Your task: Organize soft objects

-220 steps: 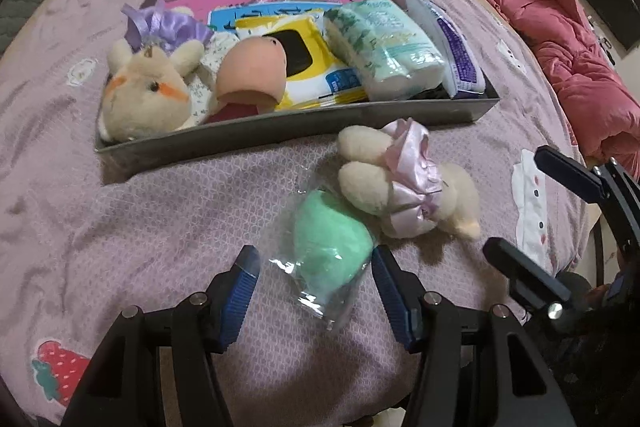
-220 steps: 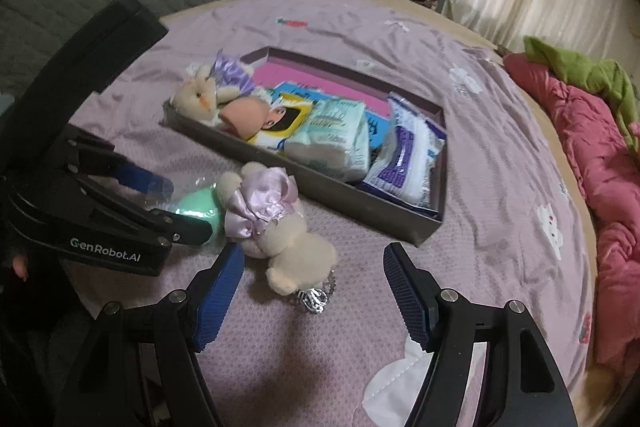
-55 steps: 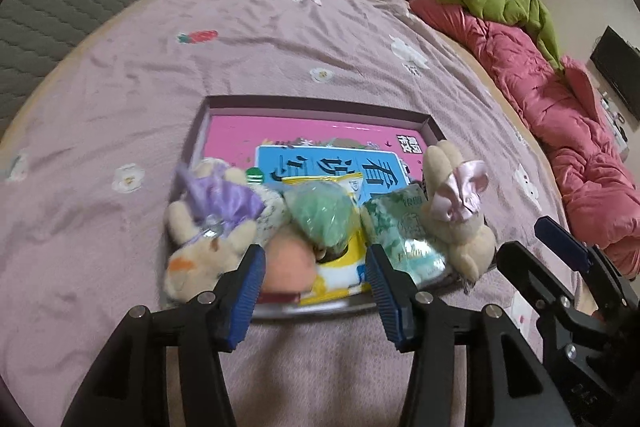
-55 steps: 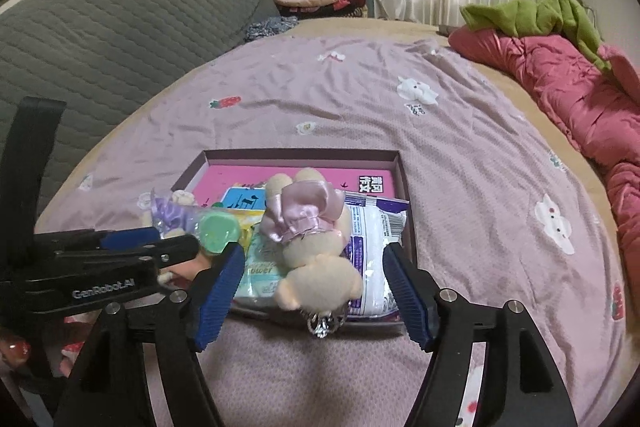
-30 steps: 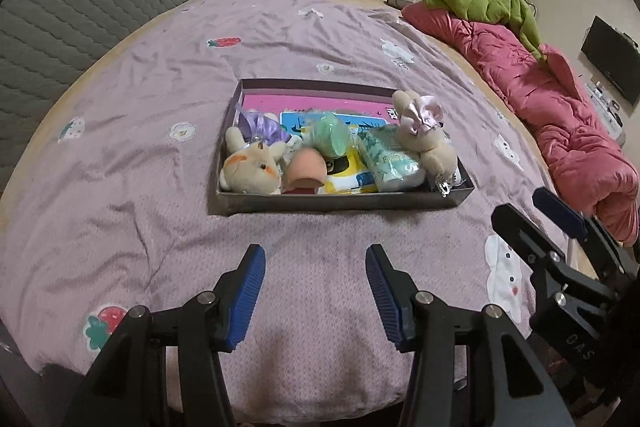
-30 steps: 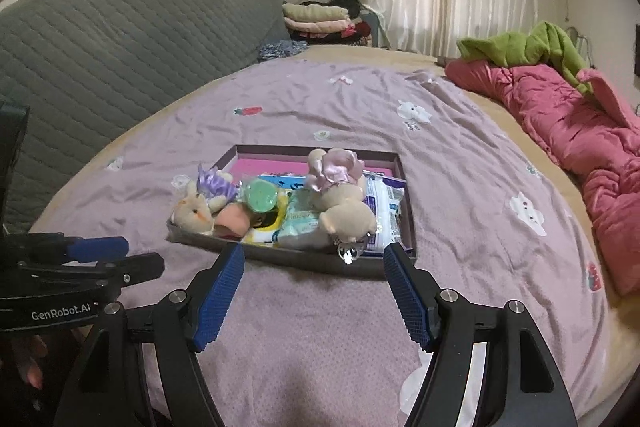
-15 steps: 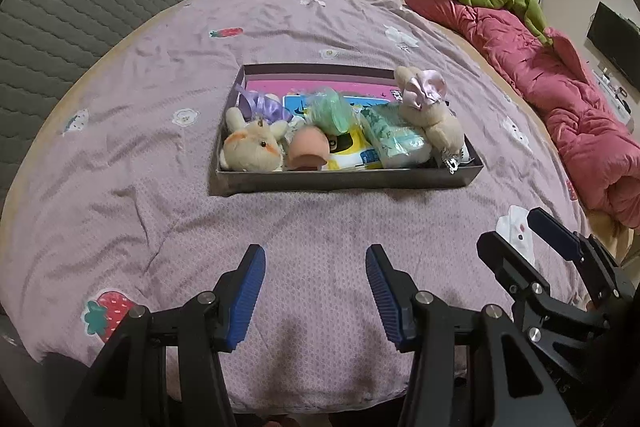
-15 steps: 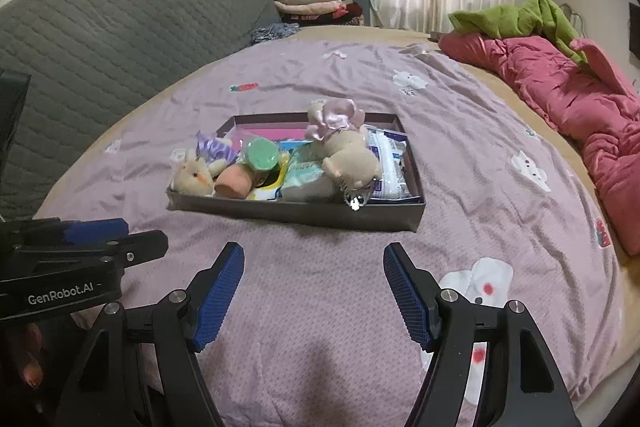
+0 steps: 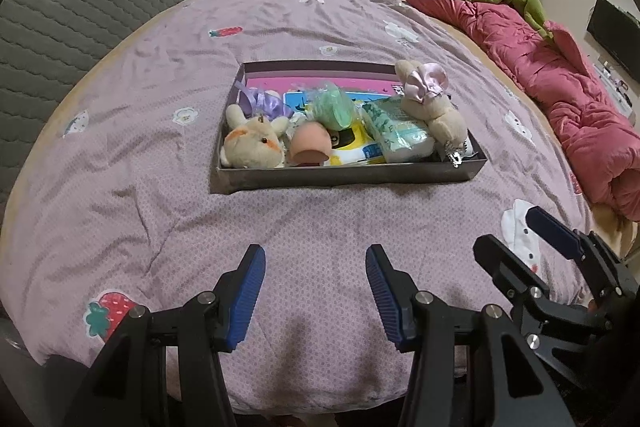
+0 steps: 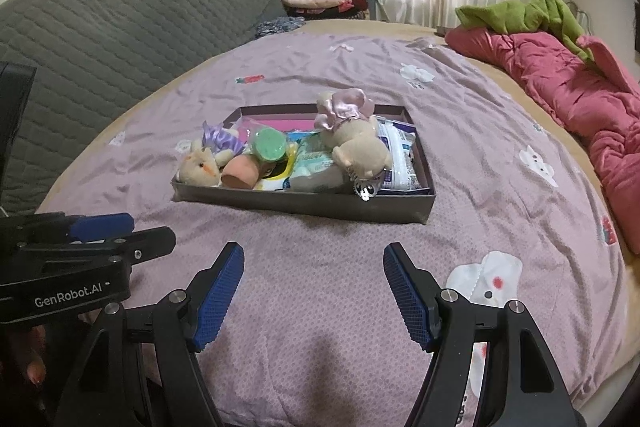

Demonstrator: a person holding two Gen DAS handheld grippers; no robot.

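— While both grippers hang wide apart and empty, what's left?

— Nothing loose that I can see. Well beyond my left gripper and right gripper fingertips, the shallow box holds every toy.

— And the pink-bow bunny?

— It's atop the tissue packs, lengthwise front-to-back, head toward the far wall.

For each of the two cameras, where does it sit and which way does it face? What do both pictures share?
Left wrist: sits on the left gripper, looking forward over the purple bedspread to the tray; its open jaws show below, the right gripper at right.
Right wrist: sits on the right gripper, facing the same tray; its open jaws show, the left gripper at left.
Shared: tray, pink-bow plush, green ball, red quilt.
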